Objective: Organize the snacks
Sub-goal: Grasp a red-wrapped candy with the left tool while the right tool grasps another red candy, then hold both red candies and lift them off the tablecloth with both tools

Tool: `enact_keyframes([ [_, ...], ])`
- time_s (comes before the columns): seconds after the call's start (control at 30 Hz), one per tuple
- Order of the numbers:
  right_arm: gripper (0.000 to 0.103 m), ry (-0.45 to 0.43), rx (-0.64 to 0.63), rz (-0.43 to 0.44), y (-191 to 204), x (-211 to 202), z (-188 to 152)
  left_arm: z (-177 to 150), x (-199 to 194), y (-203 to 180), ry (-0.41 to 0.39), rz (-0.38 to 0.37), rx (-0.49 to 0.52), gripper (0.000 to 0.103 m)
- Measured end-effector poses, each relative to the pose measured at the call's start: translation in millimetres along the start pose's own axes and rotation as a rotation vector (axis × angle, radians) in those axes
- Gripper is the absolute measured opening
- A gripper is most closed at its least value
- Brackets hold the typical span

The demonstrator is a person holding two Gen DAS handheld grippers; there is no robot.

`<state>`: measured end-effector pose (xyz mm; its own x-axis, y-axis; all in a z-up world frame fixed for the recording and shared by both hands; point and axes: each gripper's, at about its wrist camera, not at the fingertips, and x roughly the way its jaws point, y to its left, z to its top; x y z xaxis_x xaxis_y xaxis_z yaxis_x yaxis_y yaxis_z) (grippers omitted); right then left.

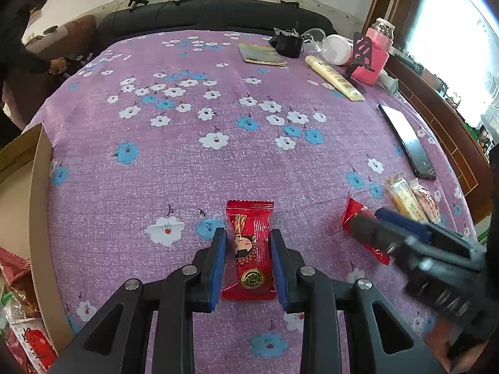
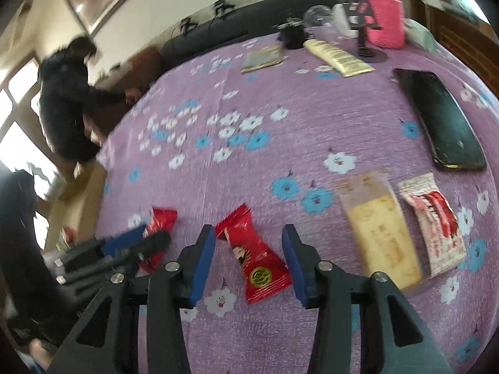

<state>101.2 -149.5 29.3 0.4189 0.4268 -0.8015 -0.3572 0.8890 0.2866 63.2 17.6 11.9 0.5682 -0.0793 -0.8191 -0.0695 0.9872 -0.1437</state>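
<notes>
On the purple flowered cloth (image 1: 187,174) lies a red snack packet (image 1: 249,277), and my left gripper (image 1: 248,232) is shut on it, both blue pads against its long sides. A second red packet (image 2: 259,265) lies slantwise between the fingers of my right gripper (image 2: 248,228), which is open, with cloth showing beside the packet. The left wrist view shows that gripper (image 1: 374,221) low over the same packet (image 1: 352,215). To the right lie a yellow cake packet (image 2: 380,233) and a white and red packet (image 2: 433,221).
A cardboard box (image 1: 37,218) holding red packets stands at the left table edge. A black phone (image 2: 439,118) lies at the right. At the far edge are a cream tube (image 1: 333,78), a pink jar (image 1: 375,56), a booklet (image 1: 260,54) and a black object (image 1: 288,42). A person in dark clothes (image 2: 65,99) stands beyond the table.
</notes>
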Motion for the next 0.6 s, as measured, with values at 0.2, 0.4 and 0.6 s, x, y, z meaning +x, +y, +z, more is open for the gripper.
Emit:
enact_keyframes([
  [0.2, 0.020, -0.017, -0.202, -0.199, 27, 5, -13, -1, 0, -2, -0.013, 0.007, 0.014, 0.029],
  [0.4, 0.017, -0.051, -0.155, -0.203, 20, -5, -14, -1, 0, 3, -0.021, -0.027, -0.019, 0.020],
  [0.6, 0.017, -0.091, -0.090, -0.163, 15, -12, -9, 0, -1, 0, -0.034, -0.048, -0.017, 0.020],
])
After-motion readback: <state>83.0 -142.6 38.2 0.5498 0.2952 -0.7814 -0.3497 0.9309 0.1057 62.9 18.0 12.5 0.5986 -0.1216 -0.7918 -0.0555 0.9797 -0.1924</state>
